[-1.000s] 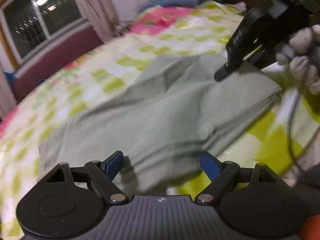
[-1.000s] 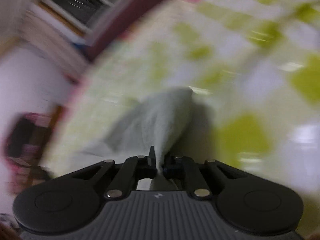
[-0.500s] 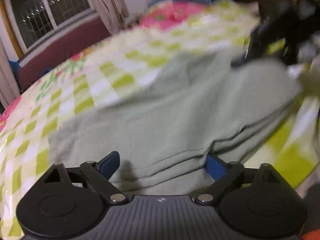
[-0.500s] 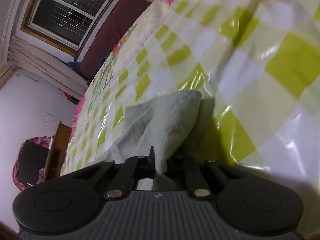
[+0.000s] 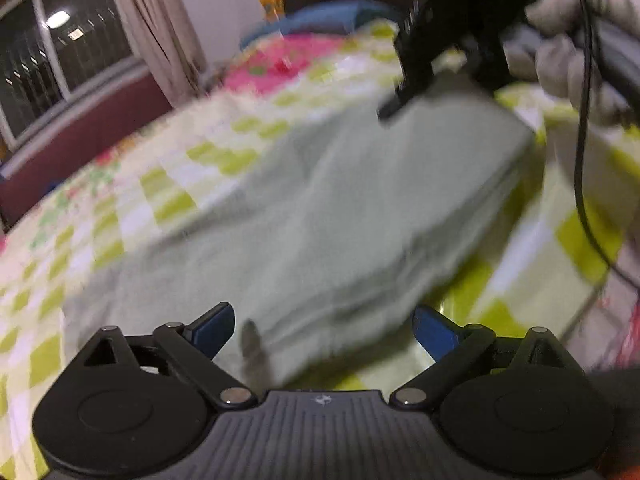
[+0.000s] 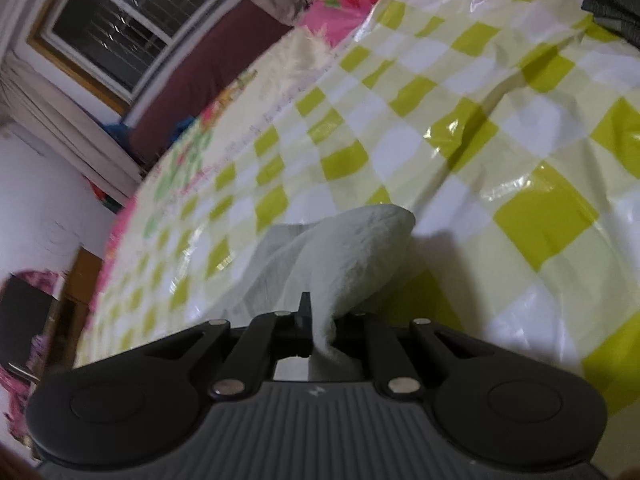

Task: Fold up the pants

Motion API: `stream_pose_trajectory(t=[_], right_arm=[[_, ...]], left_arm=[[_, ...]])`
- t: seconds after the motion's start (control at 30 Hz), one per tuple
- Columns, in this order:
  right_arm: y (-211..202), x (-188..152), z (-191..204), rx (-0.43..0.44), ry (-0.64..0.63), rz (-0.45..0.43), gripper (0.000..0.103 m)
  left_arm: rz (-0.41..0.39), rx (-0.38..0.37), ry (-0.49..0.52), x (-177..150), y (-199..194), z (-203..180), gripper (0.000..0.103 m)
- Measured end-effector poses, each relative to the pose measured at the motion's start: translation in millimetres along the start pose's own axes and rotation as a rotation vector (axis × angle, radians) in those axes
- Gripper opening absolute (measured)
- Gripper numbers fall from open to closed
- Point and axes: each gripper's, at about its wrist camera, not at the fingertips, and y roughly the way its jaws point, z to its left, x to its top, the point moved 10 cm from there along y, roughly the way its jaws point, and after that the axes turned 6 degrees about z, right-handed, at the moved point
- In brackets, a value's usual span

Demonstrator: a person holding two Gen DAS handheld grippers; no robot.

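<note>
Two tools work over the pants (image 5: 320,216), a pale green garment lying on a bed whose cover (image 6: 460,128) is a glossy check of lime, cream and white. The left tool (image 5: 322,330) is spread wide, its blue fingertips (image 5: 212,326) apart and low over the near edge of the cloth; whether they touch it cannot be told (that view is blurred). Nothing sits between those fingers but the fabric's edge below them.

From the left view, the pants stretch away from the near edge toward the far right, where the right tool (image 5: 390,110) comes down onto the far end; a gloved hand (image 5: 568,52) grips it, and a black cable (image 5: 580,140) hangs beside.

From the right view, the right tool (image 6: 320,320) is pressed together on a bunched fold of the pants (image 6: 348,252), the cloth rising in a rounded hump just ahead of the fingers and casting a shadow on the cover.

A window (image 6: 132,24) with curtains (image 5: 156,28) stands beyond the bed, and pink floral bedding (image 5: 288,60) lies at the far end.
</note>
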Motion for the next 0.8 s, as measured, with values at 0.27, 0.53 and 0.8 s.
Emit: stream_pose_trajectory(t=[0.27, 0.53, 0.8], right_arm=[[-16, 8, 58, -0.026, -0.093, 0.008, 0.007], [39, -34, 180, -0.068, -0.35, 0.121, 0.008], [144, -101, 233, -0.121, -0.409, 0.262, 0.019]], left_arm=[[0.046, -0.091, 0.014, 1, 20, -18, 0.103], [0.025, -0.094, -0.188, -25, -14, 40, 0.103], [0.024, -0.04, -0.32, -67, -33, 99, 0.103]])
